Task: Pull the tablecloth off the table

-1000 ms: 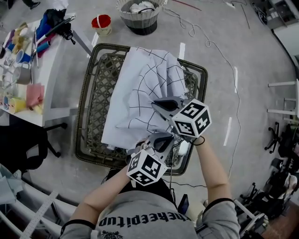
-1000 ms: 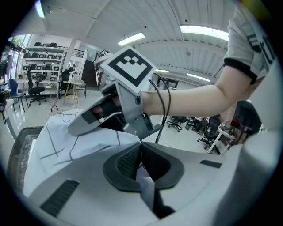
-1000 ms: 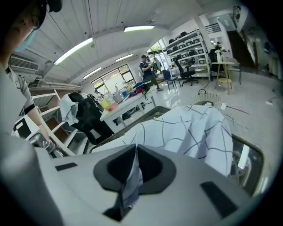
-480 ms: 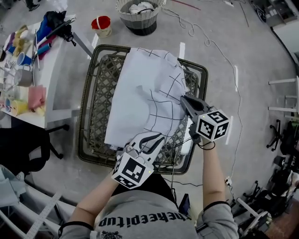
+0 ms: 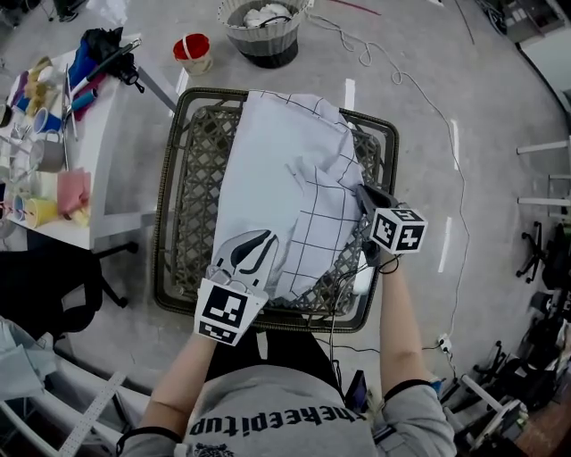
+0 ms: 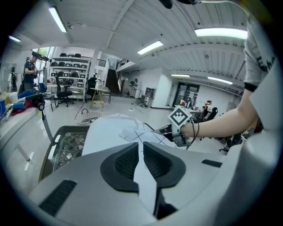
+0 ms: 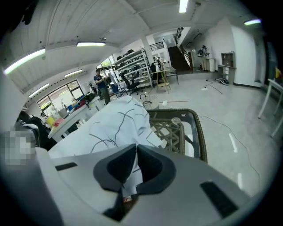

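A white tablecloth (image 5: 285, 152) with thin black grid lines lies bunched over the dark wicker table (image 5: 178, 178). Its near edge hangs over the table's front. My left gripper (image 5: 268, 236) is at the cloth's near-left edge. Its jaws have just been closing, and a white fold (image 6: 143, 172) of the cloth is pinched between the pads. My right gripper (image 5: 362, 191) is shut on the cloth's right edge, above the table's right rim. In the right gripper view the cloth (image 7: 115, 121) runs into the closed jaws (image 7: 136, 150), and in the left gripper view (image 6: 140, 148) it spreads ahead.
A white side table (image 5: 53, 178) with cups and clutter stands at the left. A red bucket (image 5: 194, 46) and a round basket (image 5: 268, 27) sit beyond the wicker table. Cables (image 5: 419, 98) trail over the floor at the right. A black chair (image 5: 45, 286) is at the near left.
The two grippers have moved apart, the left one to the left and the right one to the right. The cloth between them has spread out wider and flatter.
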Demonstrator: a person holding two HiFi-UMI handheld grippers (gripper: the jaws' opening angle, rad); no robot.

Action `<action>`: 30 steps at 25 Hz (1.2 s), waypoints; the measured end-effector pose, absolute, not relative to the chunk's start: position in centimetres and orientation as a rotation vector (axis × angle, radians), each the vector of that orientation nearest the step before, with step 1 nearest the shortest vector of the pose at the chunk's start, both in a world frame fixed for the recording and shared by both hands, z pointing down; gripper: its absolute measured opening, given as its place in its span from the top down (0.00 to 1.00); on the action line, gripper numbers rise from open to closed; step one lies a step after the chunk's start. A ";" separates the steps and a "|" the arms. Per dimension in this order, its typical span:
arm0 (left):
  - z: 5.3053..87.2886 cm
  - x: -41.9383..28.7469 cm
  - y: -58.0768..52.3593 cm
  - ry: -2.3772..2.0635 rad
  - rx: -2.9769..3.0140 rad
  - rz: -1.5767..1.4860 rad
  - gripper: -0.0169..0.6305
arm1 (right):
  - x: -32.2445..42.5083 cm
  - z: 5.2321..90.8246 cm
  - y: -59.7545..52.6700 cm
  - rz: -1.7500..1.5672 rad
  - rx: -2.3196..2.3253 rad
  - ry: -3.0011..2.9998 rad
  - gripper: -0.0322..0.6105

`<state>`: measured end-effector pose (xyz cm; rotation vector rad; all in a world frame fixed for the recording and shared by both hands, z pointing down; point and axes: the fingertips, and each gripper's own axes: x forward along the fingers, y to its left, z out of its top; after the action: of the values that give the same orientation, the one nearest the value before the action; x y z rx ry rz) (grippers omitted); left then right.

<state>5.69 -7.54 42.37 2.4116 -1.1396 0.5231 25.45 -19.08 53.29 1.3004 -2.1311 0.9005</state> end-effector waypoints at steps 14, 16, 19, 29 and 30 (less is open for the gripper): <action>42.2 3.9 -8.5 -1.196 2.384 0.506 0.91 | 24.8 55.3 -19.1 0.896 1.462 -2.075 0.84; 42.0 3.5 -8.7 -1.204 2.380 0.492 0.91 | 25.3 51.8 -19.0 0.879 1.513 -2.158 0.75; 41.8 3.1 -9.3 -1.218 2.368 0.457 0.91 | 23.3 47.6 -18.7 0.814 1.466 -2.269 0.75; 40.8 1.9 -9.8 -1.258 2.362 0.436 0.91 | 17.6 54.1 -19.0 0.704 1.330 -2.078 0.93; 40.9 1.6 -9.8 -1.264 2.357 0.435 0.91 | 18.6 53.8 -18.9 0.690 1.364 -2.064 0.93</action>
<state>1.57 -9.77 40.89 2.3574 -1.2638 0.4351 18.63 -18.90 53.82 1.3640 -2.0636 0.6900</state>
